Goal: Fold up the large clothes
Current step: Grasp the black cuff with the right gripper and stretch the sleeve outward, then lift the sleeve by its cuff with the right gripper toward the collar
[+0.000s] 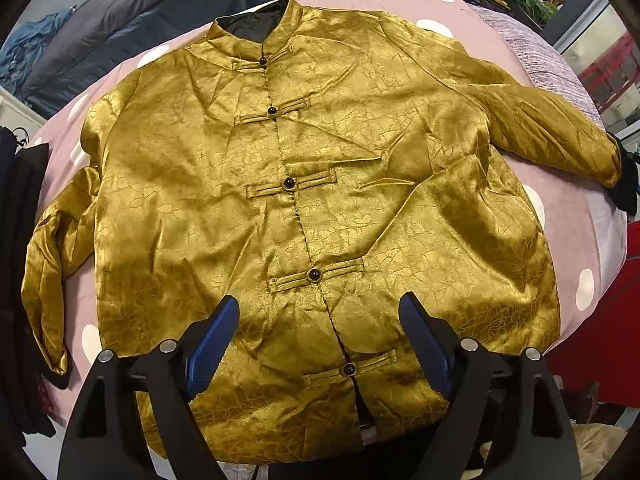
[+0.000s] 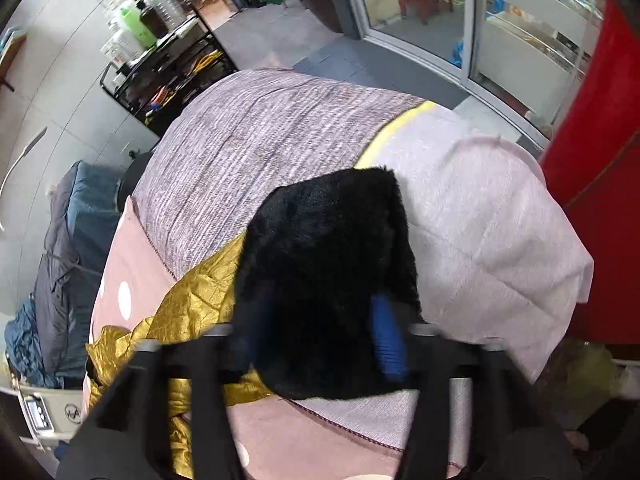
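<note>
A gold satin jacket (image 1: 320, 200) with dark knot buttons lies face up and buttoned on the pink dotted cover (image 1: 568, 240), both sleeves spread out. My left gripper (image 1: 320, 304) hangs open over the lower front, a blue pad on each side of the button line, holding nothing. In the right wrist view the black furry cuff (image 2: 332, 248) of the gold sleeve (image 2: 192, 308) lies on the cover between the blurred fingers of my right gripper (image 2: 320, 312). Those jaws stand wide apart and do not pinch the fur. From the left wrist, that cuff (image 1: 626, 184) shows at the far right edge.
Dark clothes (image 1: 20, 240) hang at the left edge of the cover. Grey and blue bedding (image 1: 120, 28) is piled behind it. A red surface (image 2: 600, 160) stands close on the right. A black cart with bottles (image 2: 160, 60) and a glass door (image 2: 420, 12) lie beyond.
</note>
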`<state>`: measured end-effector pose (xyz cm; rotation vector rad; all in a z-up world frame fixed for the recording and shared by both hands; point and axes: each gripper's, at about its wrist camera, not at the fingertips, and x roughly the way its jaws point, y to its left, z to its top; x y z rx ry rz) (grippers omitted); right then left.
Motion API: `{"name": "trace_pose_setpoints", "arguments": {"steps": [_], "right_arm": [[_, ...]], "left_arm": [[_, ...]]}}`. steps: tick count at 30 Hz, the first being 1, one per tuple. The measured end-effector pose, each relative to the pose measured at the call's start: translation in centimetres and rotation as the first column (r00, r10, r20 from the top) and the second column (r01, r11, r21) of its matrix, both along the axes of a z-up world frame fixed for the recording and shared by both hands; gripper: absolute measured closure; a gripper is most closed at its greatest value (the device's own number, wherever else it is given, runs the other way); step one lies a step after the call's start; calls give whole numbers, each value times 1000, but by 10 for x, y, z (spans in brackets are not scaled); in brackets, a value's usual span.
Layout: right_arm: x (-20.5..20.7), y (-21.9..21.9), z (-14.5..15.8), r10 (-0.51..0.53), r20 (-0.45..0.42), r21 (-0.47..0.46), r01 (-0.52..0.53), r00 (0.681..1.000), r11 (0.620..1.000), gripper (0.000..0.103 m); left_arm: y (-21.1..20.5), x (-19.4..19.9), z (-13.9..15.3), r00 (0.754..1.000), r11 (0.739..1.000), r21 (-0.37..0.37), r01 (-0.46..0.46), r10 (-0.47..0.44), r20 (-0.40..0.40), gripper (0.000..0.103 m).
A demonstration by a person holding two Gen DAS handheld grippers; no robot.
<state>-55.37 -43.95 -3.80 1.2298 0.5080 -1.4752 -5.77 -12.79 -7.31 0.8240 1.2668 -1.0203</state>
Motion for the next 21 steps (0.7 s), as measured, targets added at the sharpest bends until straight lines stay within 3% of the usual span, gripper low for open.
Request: {"name": "trace_pose_setpoints", "arguments": {"steps": [4, 7, 11, 15, 16, 21], "right_arm": [[-18, 32, 13, -123, -14, -87, 121, 992, 989, 33], [-36, 52, 6, -219, 71, -77, 224, 973, 972, 32], [-43, 63, -24, -212, 267, 32, 211, 940, 977, 32], [-34, 56, -56, -194, 476, 66, 185, 858, 981, 32], [-34, 53, -61, -202, 495, 62, 197, 845, 978, 32], [-27, 36, -78, -219, 500, 53, 223, 838, 973, 32]], "left_arm": [[-2, -2, 2, 1000, 1000, -2, 6, -6, 2, 23], [-5, -6, 2, 1000, 1000, -3, 16, -16, 3, 22], [-8, -13, -1, 999, 999, 2, 34, -34, -2, 22], [-11, -19, -2, 998, 998, 9, 60, -60, -2, 22], [-11, -20, -2, 998, 998, 9, 64, -64, -2, 22], [-8, -22, -2, 997, 997, 15, 71, -72, 9, 22]]}}
